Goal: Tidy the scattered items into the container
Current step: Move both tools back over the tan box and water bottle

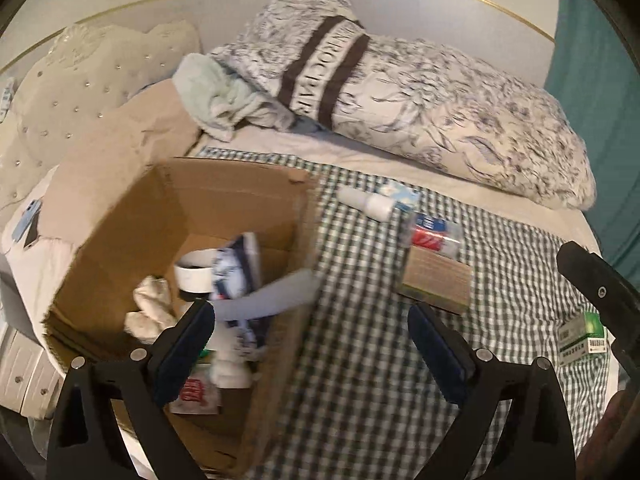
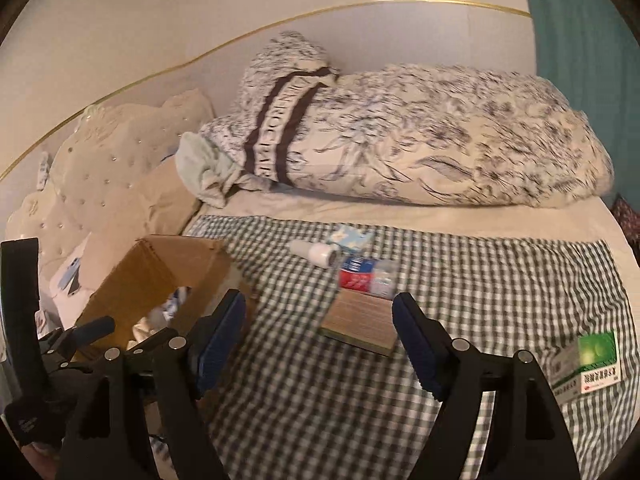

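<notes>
From the left wrist, the left gripper [image 1: 310, 320] is seen wide apart and empty by the box [image 1: 192, 184], and from the right wrist, the right gripper [image 2: 320, 320], also empty, should be lowered straight over the book [image 2: 356, 322].

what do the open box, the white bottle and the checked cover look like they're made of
Open box: brown corrugated cardboard, matte, going by its creased flaps and raw edges.
White bottle: probably plastic, smooth with a slight sheen; too blurred to be sure.
Checked cover: woven fabric, likely cotton gingham, matte and lightly rumpled on the bed.
</notes>
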`<action>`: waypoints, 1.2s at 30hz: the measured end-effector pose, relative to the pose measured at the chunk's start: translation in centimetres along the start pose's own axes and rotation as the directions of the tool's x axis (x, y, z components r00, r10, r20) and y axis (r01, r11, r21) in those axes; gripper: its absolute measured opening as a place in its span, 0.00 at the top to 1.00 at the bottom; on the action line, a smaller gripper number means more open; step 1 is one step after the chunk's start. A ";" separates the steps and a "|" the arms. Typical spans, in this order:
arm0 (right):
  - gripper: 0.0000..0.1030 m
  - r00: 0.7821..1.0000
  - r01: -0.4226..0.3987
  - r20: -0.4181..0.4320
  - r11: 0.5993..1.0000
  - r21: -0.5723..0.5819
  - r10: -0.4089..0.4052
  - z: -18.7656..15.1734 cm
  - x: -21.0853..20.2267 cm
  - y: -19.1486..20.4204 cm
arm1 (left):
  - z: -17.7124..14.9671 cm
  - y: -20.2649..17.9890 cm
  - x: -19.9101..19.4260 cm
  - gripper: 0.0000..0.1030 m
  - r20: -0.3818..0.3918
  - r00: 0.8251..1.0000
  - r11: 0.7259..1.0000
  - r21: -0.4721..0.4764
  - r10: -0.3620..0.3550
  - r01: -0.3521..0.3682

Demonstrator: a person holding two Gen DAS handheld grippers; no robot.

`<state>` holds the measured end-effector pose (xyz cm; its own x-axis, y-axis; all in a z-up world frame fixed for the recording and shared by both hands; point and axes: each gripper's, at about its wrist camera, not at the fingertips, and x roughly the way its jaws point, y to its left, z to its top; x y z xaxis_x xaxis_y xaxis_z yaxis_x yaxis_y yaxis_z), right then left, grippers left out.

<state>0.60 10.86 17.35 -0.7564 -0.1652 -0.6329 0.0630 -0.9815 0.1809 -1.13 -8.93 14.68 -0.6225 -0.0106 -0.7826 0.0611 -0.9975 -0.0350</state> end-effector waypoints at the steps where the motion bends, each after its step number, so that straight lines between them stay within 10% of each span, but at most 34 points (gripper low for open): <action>1: 0.24 1.000 0.010 -0.004 1.000 0.006 -0.010 -0.1 0.0 -0.6 | -0.1 -0.7 0.3 0.03 -0.003 1.000 1.000 0.006 -0.007 0.007; 36: 0.17 0.969 0.202 -0.180 0.963 0.177 -0.170 -4.7 7.9 -17.9 | -1.8 -13.8 14.5 0.01 -0.158 0.982 0.980 0.150 -0.108 0.131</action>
<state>-3.44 26.62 5.56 -0.6261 -0.0106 -0.7797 -0.2071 -0.9617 0.1793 -9.55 4.80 2.71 -0.4947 0.1078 -0.8624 -0.1392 -0.9893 -0.0438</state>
